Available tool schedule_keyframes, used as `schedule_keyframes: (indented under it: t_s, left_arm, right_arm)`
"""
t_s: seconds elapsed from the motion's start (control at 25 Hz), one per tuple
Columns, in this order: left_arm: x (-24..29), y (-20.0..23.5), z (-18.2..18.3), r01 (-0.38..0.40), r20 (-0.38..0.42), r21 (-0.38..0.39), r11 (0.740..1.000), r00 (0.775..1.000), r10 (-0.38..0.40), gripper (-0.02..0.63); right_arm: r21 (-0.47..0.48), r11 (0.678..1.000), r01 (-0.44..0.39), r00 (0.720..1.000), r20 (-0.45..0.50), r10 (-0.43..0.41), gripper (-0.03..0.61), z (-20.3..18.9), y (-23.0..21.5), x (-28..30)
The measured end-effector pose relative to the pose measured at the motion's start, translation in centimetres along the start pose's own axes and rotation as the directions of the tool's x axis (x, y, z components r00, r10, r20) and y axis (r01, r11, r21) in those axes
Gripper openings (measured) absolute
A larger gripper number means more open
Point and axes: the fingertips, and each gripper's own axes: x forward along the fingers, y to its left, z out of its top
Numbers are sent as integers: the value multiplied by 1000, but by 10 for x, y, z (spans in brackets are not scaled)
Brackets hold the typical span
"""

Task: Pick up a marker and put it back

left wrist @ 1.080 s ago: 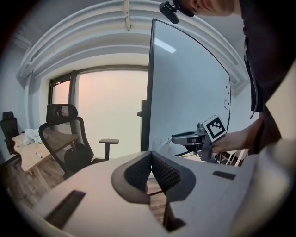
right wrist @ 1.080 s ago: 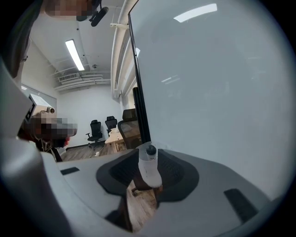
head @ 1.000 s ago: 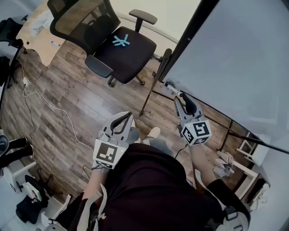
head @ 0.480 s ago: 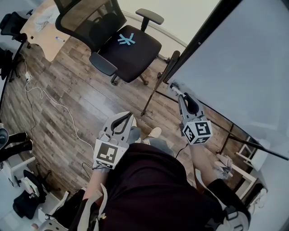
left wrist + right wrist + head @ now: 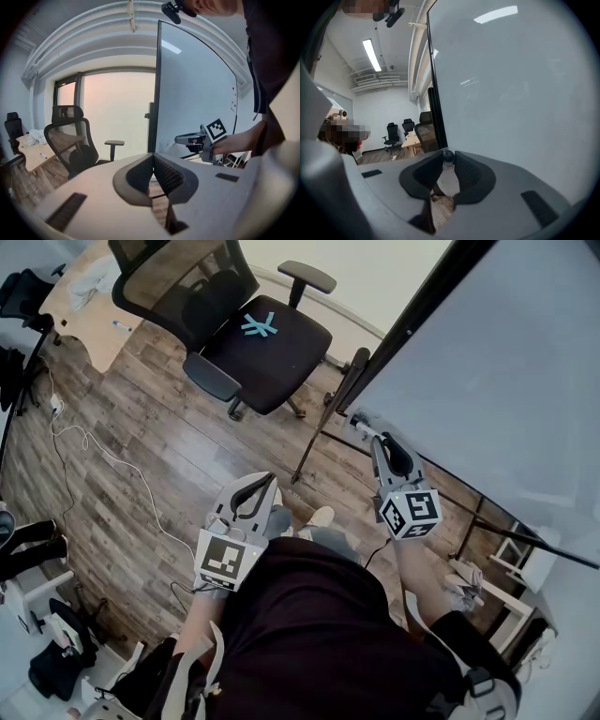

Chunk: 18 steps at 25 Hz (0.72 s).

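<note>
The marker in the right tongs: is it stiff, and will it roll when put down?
Probably stiff and light: the marker sits straight between the right tongs. Its round body would likely roll once released on a flat surface.

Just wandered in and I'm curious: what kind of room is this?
Probably an office or meeting room: there is a big whiteboard on a stand, a black mesh office chair, a wooden desk, and a marker gripped in the right claw.
</note>
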Motion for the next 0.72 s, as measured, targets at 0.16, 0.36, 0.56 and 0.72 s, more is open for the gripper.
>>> schedule_keyframes:
  t_s: [0.16, 0.36, 0.56, 0.72]
  left_arm:
    - [3, -1, 2, 12, 15, 15, 1000, 1000, -12, 8]
    - [6, -2, 6, 31, 32, 27, 999, 999, -32, 8]
    - [10, -5, 12, 55, 45, 25, 998, 997, -56, 9]
    - [16, -9, 16, 81, 65, 43, 996, 994, -83, 9]
  right_arm:
    - [-2, 1000, -3, 1000, 11, 3, 86, 6, 1, -3]
    - [4, 1000, -1, 1000, 20, 1, 86, 17, 6, -9]
    - [1, 1000, 9, 999, 41, -9, 86, 29, 9, -19]
    - [5, 1000, 24, 998, 63, -24, 86, 39, 9, -30]
